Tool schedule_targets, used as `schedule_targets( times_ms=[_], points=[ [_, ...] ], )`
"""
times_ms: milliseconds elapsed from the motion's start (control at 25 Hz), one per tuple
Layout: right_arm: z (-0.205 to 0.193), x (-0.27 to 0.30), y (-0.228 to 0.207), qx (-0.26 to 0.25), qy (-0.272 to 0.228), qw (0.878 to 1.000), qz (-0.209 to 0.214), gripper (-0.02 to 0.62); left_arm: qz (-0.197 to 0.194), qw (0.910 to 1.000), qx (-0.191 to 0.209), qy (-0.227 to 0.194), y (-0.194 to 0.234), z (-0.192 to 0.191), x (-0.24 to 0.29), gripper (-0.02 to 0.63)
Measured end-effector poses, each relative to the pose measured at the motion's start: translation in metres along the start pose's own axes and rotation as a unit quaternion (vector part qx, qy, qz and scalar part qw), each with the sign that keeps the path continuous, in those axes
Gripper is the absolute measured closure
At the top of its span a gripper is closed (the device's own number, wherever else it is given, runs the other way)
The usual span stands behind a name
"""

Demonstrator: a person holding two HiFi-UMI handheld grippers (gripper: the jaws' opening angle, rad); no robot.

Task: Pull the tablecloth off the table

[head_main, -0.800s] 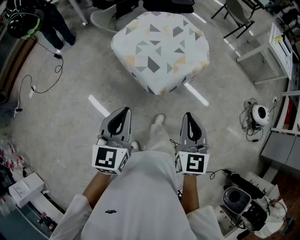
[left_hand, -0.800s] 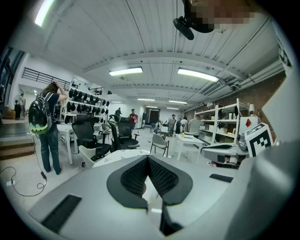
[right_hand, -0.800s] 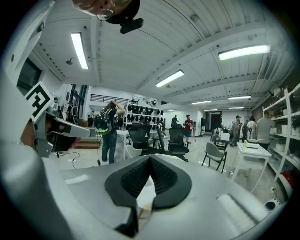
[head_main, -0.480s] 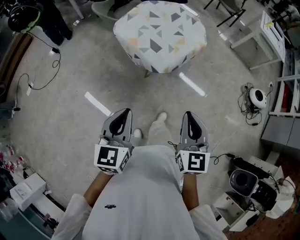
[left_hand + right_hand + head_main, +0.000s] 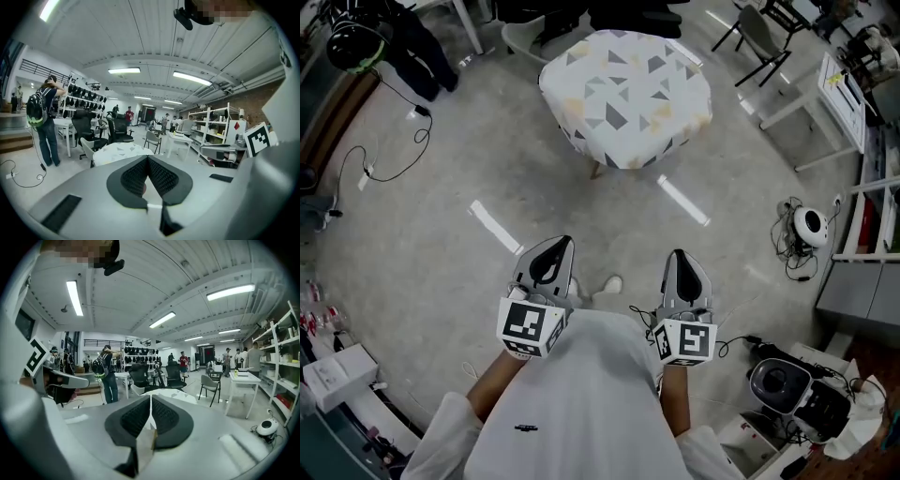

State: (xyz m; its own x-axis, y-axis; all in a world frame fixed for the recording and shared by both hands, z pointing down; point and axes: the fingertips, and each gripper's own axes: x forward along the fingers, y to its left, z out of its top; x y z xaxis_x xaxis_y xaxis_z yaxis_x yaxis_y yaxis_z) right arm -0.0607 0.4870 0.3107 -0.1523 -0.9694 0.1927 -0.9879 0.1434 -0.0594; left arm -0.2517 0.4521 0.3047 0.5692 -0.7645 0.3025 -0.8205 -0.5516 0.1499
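Left gripper [image 5: 551,256] and right gripper [image 5: 679,262], both pressed together and empty, were well short of the tablecloth [image 5: 625,94] covering the worktop.

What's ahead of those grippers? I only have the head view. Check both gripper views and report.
Observer: Left gripper fingers are together, nothing between them.
Operator: Now the right one.
Observer: Right gripper is likewise shut and empty; the tablecloth shows just beyond its fingers, untouched.
Operator: Report anyone beyond it.
Observer: A person in a red top stands far back, past the black office chairs.
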Motion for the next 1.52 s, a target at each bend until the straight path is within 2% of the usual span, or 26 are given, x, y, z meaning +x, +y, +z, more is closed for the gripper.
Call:
schedule_targets(
  times_ms=[320,720,920,1120,1320,1520],
  points=[
    [-0.01,-0.002,-0.064,0.028,0.0,1.0,0.007,0.586,0.004,0.9998,0.018,0.01,-0.053,0.008,0.036,0.6],
    [-0.017,-0.001,-0.138,0.026,0.013,1.0,0.005,0.586,0.001,0.9992,0.014,0.037,-0.11,0.0,0.089,0.6],
    [-0.014,0.018,-0.159,0.009,0.016,1.0,0.011,0.586,0.004,0.9991,0.01,0.042,-0.104,0.006,0.121,0.6],
    [-0.004,0.06,-0.178,-0.014,0.009,1.0,0.023,0.586,0.005,0.9994,-0.001,0.034,-0.09,0.015,0.166,0.6],
    [0.01,0.125,-0.194,-0.029,0.013,0.998,0.047,0.586,0.014,0.9992,-0.015,0.034,-0.067,0.028,0.222,0.6],
    [0.035,0.21,-0.207,-0.032,0.016,0.997,0.07,0.586,0.035,0.9986,-0.025,0.029,-0.025,0.06,0.278,0.6]
  ],
)
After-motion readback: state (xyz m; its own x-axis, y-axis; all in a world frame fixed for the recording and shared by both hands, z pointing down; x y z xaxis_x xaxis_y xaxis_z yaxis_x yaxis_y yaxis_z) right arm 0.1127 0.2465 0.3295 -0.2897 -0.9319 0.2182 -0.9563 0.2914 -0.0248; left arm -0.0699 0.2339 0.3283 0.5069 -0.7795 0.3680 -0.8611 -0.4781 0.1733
